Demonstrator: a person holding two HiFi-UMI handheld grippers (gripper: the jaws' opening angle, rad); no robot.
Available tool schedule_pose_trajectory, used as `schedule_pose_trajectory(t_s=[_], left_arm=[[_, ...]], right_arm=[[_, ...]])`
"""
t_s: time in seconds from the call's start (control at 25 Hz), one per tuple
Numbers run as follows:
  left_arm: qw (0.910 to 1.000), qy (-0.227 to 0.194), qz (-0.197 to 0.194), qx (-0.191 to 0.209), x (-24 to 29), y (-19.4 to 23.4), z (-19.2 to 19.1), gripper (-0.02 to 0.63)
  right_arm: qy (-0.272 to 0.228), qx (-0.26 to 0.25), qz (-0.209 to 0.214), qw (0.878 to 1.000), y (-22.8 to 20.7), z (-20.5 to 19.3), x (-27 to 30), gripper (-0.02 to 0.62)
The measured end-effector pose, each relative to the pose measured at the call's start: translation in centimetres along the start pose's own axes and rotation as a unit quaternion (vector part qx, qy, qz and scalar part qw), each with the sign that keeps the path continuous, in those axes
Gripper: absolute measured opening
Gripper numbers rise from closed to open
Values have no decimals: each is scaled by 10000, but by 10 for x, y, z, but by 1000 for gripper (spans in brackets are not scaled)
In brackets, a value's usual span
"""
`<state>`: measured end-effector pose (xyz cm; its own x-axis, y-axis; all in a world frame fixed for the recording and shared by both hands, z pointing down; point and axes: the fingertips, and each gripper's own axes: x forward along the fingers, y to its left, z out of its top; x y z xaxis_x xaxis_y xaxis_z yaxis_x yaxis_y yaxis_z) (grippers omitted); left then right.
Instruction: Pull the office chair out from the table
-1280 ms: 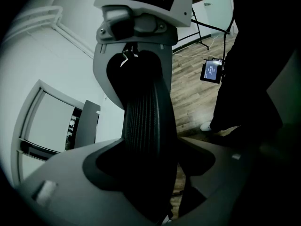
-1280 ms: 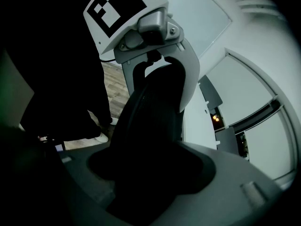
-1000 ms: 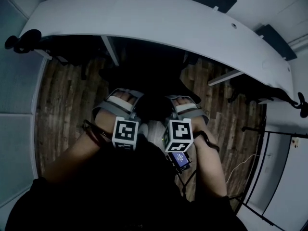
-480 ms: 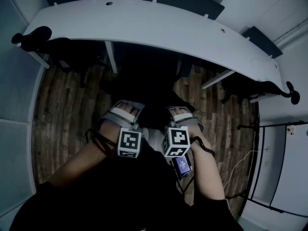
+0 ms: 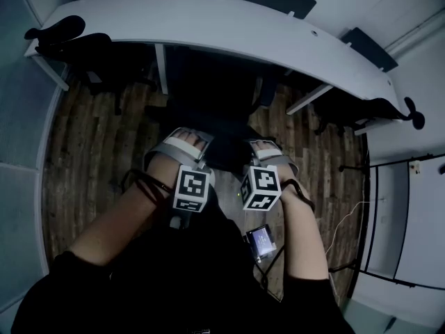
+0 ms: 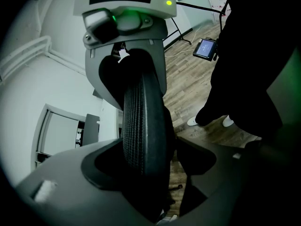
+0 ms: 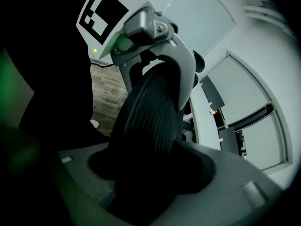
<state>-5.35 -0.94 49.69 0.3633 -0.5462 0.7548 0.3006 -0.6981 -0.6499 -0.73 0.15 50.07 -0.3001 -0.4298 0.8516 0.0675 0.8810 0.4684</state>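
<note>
The black office chair [image 5: 221, 120] stands partly under the white table [image 5: 229, 26], with its back toward me. My left gripper [image 5: 186, 139] and right gripper [image 5: 265, 149] sit side by side on the top edge of its backrest, each shut on it. In the left gripper view the mesh backrest edge [image 6: 143, 126] runs up between the jaws of the left gripper [image 6: 149, 171] to the right gripper [image 6: 126, 27] clamped higher on it. In the right gripper view the same edge [image 7: 150, 119] fills the right gripper [image 7: 149, 173], and the left gripper [image 7: 150, 36] grips it beyond.
Two more dark chairs are tucked under the table, one at the left end [image 5: 73, 51] and one at the right end [image 5: 375, 110]. Wood floor [image 5: 90, 138] lies around the chair. A small lit screen [image 5: 261, 239] hangs near my body. A thin black stand [image 5: 389, 169] is at the right.
Both grippers have come back toward me with the chair's backrest in them. The chair has rolled farther out from under the table, and more floor shows in front of the table edge.
</note>
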Motion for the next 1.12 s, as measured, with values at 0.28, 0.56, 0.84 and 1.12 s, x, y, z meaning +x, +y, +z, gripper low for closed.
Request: schedule_pose_trajectory(t_s=[0.28, 0.56, 0.84, 1.12], left_arm=[[10000, -20, -65, -22, -31, -43, 29, 362], [9998, 50, 123, 161, -60, -86, 59, 377], [9999, 103, 44, 112, -87, -115, 94, 377], [9996, 210, 143, 89, -101, -137, 136, 382]], right_arm=[[33, 52, 83, 9999, 54, 12, -26, 298], [-41, 44, 145, 9999, 108, 20, -52, 298], [-182, -19, 180, 9997, 152, 19, -80, 298], [-333, -185, 216, 9990, 187, 4, -107, 298]])
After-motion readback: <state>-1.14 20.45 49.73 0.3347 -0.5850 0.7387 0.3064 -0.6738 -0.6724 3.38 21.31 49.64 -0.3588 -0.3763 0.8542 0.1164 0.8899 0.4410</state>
